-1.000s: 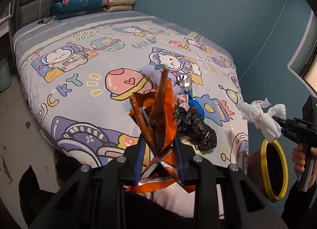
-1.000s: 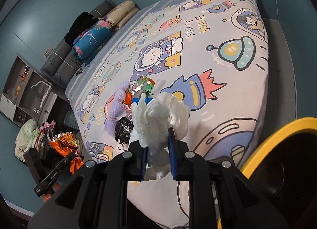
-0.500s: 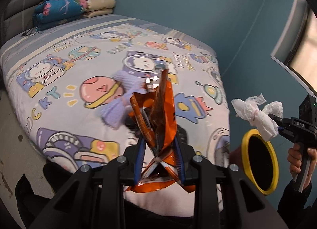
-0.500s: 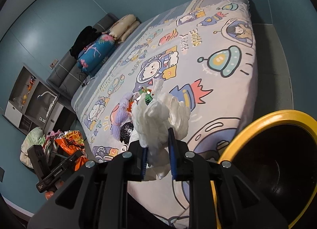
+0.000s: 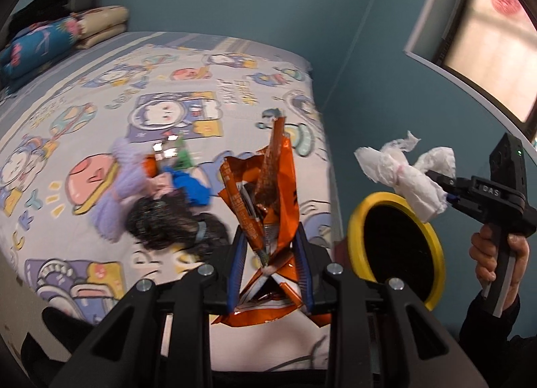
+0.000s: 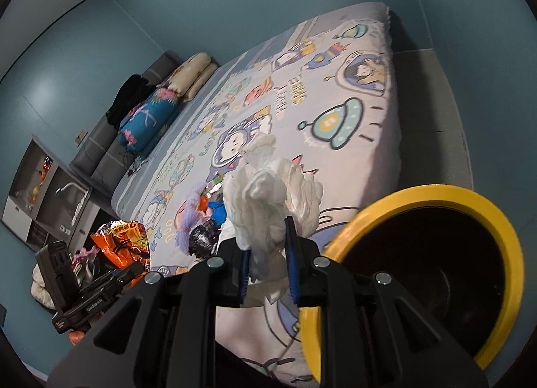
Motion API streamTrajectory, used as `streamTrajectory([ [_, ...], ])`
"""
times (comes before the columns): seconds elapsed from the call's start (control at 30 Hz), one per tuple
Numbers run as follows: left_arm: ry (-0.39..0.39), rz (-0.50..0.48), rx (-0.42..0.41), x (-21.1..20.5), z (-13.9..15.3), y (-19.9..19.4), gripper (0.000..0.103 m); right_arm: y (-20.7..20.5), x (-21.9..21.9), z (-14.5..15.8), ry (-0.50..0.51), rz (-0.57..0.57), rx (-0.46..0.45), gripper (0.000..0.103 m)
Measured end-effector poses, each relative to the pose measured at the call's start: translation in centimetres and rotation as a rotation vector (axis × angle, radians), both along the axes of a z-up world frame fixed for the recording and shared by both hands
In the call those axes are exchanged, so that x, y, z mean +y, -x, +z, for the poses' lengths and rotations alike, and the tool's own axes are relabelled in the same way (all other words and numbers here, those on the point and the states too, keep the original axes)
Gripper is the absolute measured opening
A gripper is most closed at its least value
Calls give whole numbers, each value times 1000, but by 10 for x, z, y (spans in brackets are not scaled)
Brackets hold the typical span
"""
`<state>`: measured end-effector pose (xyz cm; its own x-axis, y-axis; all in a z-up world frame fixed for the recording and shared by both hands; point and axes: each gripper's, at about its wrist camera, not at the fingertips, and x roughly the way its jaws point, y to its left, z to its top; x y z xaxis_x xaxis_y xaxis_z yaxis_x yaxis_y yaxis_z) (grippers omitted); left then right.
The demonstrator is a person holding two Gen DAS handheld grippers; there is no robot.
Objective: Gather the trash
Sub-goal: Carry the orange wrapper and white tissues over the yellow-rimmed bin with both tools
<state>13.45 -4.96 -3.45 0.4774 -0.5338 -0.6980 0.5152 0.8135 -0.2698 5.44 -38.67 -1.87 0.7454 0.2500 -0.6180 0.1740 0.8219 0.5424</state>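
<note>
Both tools have swung nearer the yellow-rimmed bin (image 5: 355,217). My left tool (image 5: 268,260) grips the orange chip bag (image 5: 272,186), my right tool (image 6: 266,264) the white tissue (image 6: 268,193). Next I drop them in.

Each gripper is matte black plastic with 2 blue ribbed finger pads and 4 silver screw heads across its linkage arms. The left gripper (image 5: 268,265) and right gripper (image 6: 267,265) match. The right gripper's body carries white "DAS" lettering and a green light; a bare-skinned hand (image 5: 500,262) with a dark sleeve grips its grey-edged handle.
</note>
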Motion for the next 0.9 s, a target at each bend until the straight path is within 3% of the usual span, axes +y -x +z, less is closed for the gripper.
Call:
streamTrajectory([
  [0.47,-25,-240,14,-111,-3,27,26,33,-46,-10,21,-150,39,18],
  [0.9,-18,-362,35,-175,-10,37,26,42,-63,-31,30,-195,83,18],
])
